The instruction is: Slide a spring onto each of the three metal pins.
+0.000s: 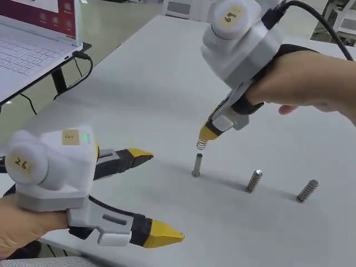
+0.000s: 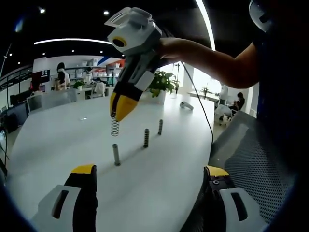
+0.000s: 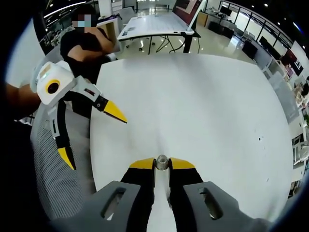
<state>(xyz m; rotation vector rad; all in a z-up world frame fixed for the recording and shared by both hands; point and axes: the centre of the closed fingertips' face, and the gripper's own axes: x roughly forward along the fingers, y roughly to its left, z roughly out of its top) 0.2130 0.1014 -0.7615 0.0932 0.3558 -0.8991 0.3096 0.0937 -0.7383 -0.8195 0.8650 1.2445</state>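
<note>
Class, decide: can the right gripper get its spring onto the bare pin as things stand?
Probably yes: the right gripper holds the spring just above the bare pin, nothing lies between, and the left gripper sits open, off to the side.

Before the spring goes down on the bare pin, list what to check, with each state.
1. Grip of the right tool on the spring: ok.
2. The bare pin upright, top free: ok.
3. Gap between spring and pin: ok.
4. Spring axis lined up with the pin: cannot tell.
5. The left tool open, off to the side of the pin: ok.
6. Springs on the other two pins: ok.
</note>
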